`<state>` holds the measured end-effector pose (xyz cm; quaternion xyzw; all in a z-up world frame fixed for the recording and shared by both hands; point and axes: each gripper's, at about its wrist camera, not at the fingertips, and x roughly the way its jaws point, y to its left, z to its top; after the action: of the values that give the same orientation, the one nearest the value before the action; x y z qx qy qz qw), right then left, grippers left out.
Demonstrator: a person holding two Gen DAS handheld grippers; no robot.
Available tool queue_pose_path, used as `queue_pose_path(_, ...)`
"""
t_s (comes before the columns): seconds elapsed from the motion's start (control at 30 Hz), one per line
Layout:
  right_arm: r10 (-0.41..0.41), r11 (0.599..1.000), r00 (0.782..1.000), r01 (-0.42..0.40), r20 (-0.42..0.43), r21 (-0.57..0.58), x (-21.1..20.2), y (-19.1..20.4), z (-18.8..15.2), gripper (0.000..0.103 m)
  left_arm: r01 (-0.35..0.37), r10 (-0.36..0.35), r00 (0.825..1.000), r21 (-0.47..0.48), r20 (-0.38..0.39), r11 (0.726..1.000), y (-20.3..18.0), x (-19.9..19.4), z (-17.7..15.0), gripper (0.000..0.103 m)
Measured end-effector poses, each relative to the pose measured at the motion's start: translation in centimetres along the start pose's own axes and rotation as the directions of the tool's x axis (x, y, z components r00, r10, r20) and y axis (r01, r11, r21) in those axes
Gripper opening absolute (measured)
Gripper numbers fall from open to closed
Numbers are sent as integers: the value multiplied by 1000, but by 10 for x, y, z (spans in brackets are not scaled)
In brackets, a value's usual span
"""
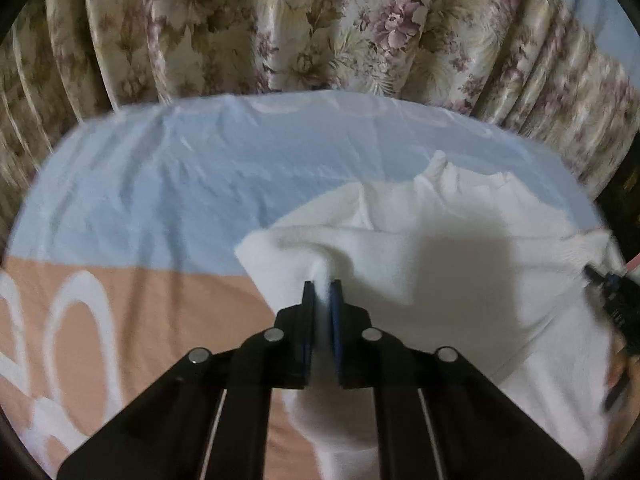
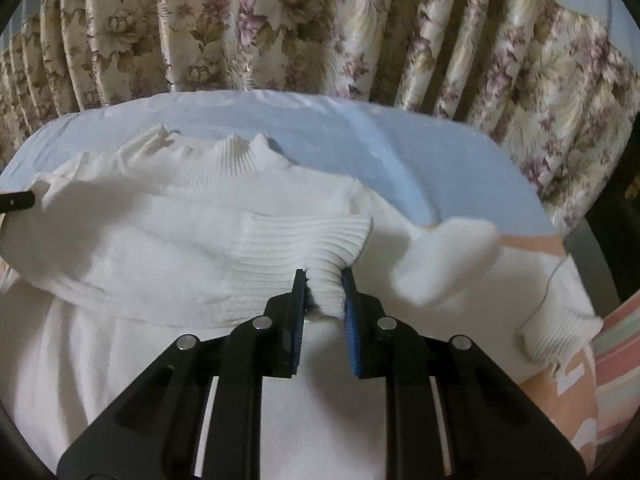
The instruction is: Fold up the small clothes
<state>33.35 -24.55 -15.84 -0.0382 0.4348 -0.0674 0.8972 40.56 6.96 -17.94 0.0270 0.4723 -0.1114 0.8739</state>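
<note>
White knit sweater (image 2: 168,240) sprawls across the middle of a blue and peach bedsheet (image 1: 160,184). Left gripper (image 1: 322,286), lower centre, pinches its plain fabric; right gripper (image 2: 324,276) clamps a ribbed cuff (image 2: 320,248). Flowered curtain (image 2: 280,20) fills the top.
</note>
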Motion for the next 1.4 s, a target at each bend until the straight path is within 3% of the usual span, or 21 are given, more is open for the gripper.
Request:
queue_pose_path(0.13, -66, 993, 998, 66, 6, -97, 8, 12, 1, 19, -124, 127, 992, 156, -12, 980, -20, 9, -12, 17)
queue_pose_path(0.17, -78, 991, 997, 77, -3, -109, 13, 11, 1, 20, -131, 134, 991, 159, -8, 979, -19, 8, -15, 24)
queue_pose_path(0.23, -84, 992, 996, 82, -13, -95, 18, 5, 0, 24, -142, 138, 990, 140, 36, 980, -15, -4, -20, 51)
queue_pose_path(0.27, -82, 993, 997, 80, -14, -84, 17, 2, 0, 26, -144, 137, 989, 125, 60, 982, -14, -11, -21, 69)
queue_pose_path(0.3, -78, 994, 997, 76, -16, -74, 17, -1, 1, 26, -138, 129, 988, 106, 86, 985, -10, -20, -23, 72)
queue_pose_path(0.37, -69, 996, 997, 67, -22, -61, 14, -6, 1, 26, -102, 97, 990, 41, 102, 994, 3, -34, -27, 72)
queue_pose_path(0.47, -81, 995, 997, 79, -22, -56, 10, -9, -1, 26, -39, 40, 997, -20, 66, 999, 14, -40, -33, 72)
queue_pose_path(0.57, -75, 997, 997, 74, -30, -34, 8, -12, -4, 26, -152, 152, 988, 50, -8, 987, 5, -21, -42, 72)
queue_pose_path(0.73, -76, 996, 996, 74, -50, -48, 5, -6, -11, 26, -150, 148, 987, -34, -62, 988, 22, -15, -42, 73)
queue_pose_path(0.83, -73, 997, 996, 71, -54, -43, 1, -6, -14, 26, -165, 164, 986, -44, -28, 985, 22, -33, -41, 73)
queue_pose_path(0.93, -72, 997, 997, 70, -38, -42, -3, -7, -13, 26, -131, 132, 991, -59, 13, 990, 18, -42, -28, 73)
queue_pose_path(1.03, -62, 998, 998, 61, -33, -31, -1, -6, -7, 26, -144, 144, 990, -15, -2, 990, 8, -21, -4, 73)
queue_pose_path(1.17, -48, 998, 998, 46, -30, -41, 3, 1, -1, 26, -212, 215, 974, 42, -77, 976, 11, 17, 2, 74)
queue_pose_path(1.4, -55, 997, 997, 53, -44, -51, 13, -2, -4, 28, -215, 215, 974, 13, -65, 977, 31, 4, -20, 79)
